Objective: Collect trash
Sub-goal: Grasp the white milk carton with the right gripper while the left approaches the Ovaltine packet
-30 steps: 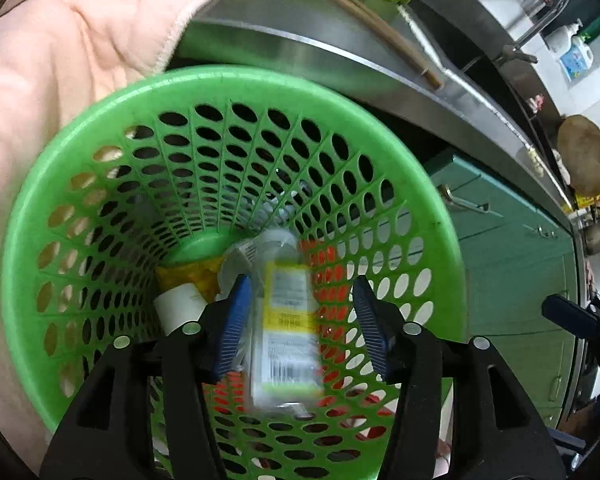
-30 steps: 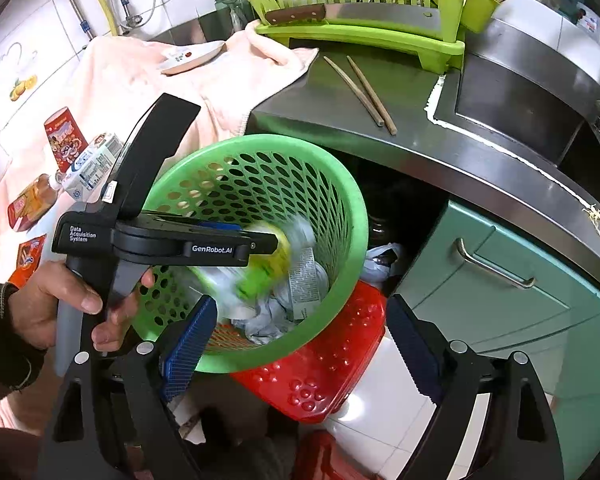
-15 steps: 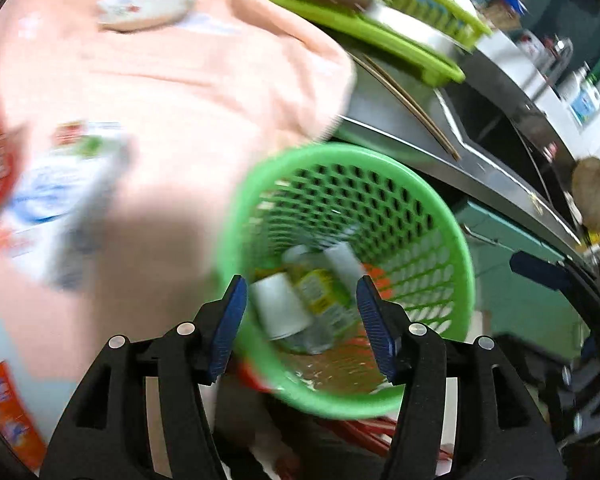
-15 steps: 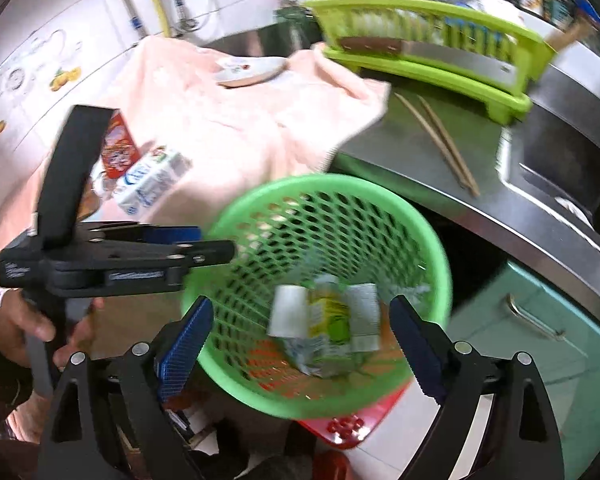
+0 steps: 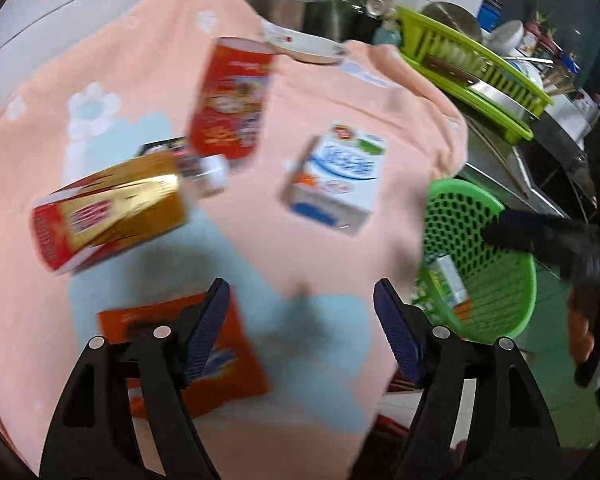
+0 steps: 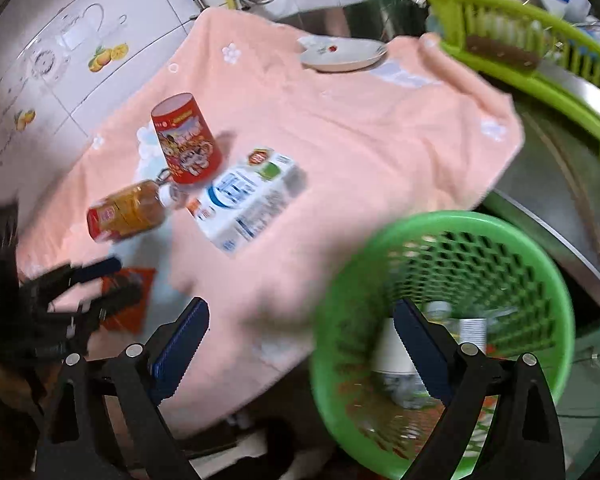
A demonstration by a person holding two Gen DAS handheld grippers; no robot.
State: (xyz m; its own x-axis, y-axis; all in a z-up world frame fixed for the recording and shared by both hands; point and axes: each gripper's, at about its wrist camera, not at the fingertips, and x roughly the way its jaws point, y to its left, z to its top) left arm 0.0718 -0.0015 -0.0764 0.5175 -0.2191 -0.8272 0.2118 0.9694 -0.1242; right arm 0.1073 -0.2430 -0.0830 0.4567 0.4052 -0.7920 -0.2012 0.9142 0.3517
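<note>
A green perforated trash basket (image 6: 452,240) (image 5: 516,304) holds a bottle, a white cup and other trash beside the counter. On the peach cloth (image 5: 332,240) lie a white-blue milk carton (image 5: 340,176) (image 6: 248,200), a red paper cup (image 5: 230,100) (image 6: 186,140), a gold-red bottle (image 5: 108,212) (image 6: 128,212) and an orange packet (image 5: 220,376) (image 6: 134,300). My left gripper (image 5: 302,332) is open and empty above the cloth, next to the packet. My right gripper (image 6: 302,352) is open and empty between cloth and basket.
A white plate (image 6: 342,54) lies at the cloth's far end. A green dish rack (image 6: 540,52) stands on the steel counter (image 6: 560,184) at right. Tiled wall (image 6: 72,60) on the left. The left gripper shows in the right wrist view (image 6: 80,292).
The left gripper let a bottle fall into the basket, then swung left and back over the cloth. The right gripper also turned left, from the basket toward the cloth.
</note>
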